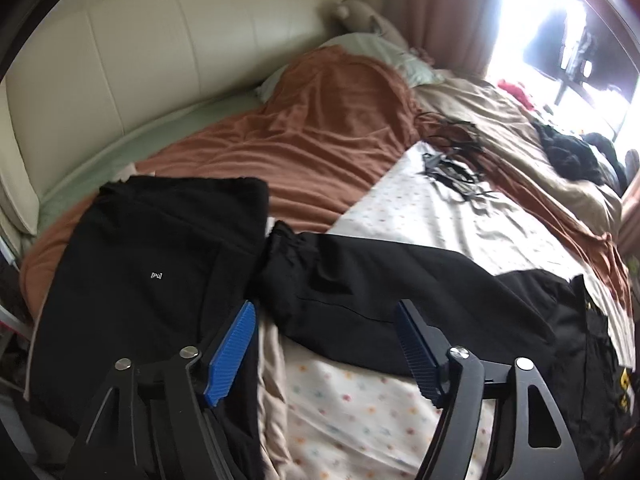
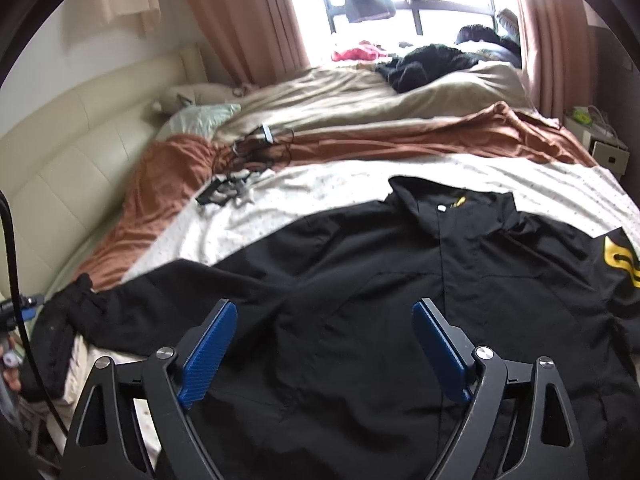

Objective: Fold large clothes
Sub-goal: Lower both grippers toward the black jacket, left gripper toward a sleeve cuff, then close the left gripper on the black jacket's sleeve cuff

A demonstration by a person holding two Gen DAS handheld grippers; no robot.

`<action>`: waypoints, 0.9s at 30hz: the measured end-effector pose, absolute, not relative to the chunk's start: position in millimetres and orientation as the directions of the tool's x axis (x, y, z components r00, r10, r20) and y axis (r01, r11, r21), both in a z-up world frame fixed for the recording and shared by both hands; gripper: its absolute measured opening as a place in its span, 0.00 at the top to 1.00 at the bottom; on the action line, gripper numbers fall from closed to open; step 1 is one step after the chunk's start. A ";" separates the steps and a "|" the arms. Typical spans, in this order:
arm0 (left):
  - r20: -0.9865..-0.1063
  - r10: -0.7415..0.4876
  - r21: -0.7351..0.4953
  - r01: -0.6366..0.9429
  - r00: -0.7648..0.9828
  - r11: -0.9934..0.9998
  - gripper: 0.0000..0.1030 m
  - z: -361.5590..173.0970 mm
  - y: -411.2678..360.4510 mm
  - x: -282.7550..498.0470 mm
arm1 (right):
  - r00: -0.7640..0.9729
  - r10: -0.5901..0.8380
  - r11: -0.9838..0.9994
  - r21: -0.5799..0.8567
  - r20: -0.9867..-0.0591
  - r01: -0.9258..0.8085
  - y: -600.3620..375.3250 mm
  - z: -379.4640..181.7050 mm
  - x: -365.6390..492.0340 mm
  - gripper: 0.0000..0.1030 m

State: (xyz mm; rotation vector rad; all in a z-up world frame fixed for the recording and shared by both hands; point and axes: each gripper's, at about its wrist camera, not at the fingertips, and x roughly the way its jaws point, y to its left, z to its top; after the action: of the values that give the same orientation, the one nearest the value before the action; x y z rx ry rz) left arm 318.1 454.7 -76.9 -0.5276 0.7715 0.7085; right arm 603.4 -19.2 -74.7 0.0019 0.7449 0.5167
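Note:
A large black jacket (image 2: 360,280) lies spread on the patterned sheet, collar (image 2: 440,200) towards the window and a yellow patch (image 2: 618,258) on its right sleeve. Its other sleeve (image 1: 400,276) stretches left and ends in a bunched cuff (image 1: 282,248). Beside that cuff rests a folded black garment (image 1: 152,264) with a small white logo. My left gripper (image 1: 326,312) hovers open over the sleeve near the cuff, with no cloth between its blue pads (image 1: 236,344). My right gripper (image 2: 324,312) is open above the jacket's front, pads (image 2: 208,360) apart and not pressing anything.
A rust blanket (image 1: 320,132) and beige duvet (image 2: 340,96) cover the far bed. A tangle of black cables (image 2: 240,168) lies on the sheet. A dark clothes pile (image 2: 432,60) sits by the window. A cream headboard (image 1: 140,60) runs along the left; a nightstand (image 2: 600,148) stands right.

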 end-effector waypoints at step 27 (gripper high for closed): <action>-0.858 0.339 -0.096 -0.769 0.386 0.632 0.85 -127.8 521.4 358.8 | 0.485 0.494 0.817 0.195 -0.722 -0.542 48.1 -135.1 638.9 0.32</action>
State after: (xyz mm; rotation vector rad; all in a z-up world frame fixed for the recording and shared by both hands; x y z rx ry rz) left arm 358.8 521.4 -127.8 -0.5362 0.9252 0.7500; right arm 638.9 48.1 -135.1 -0.0619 0.8576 0.6314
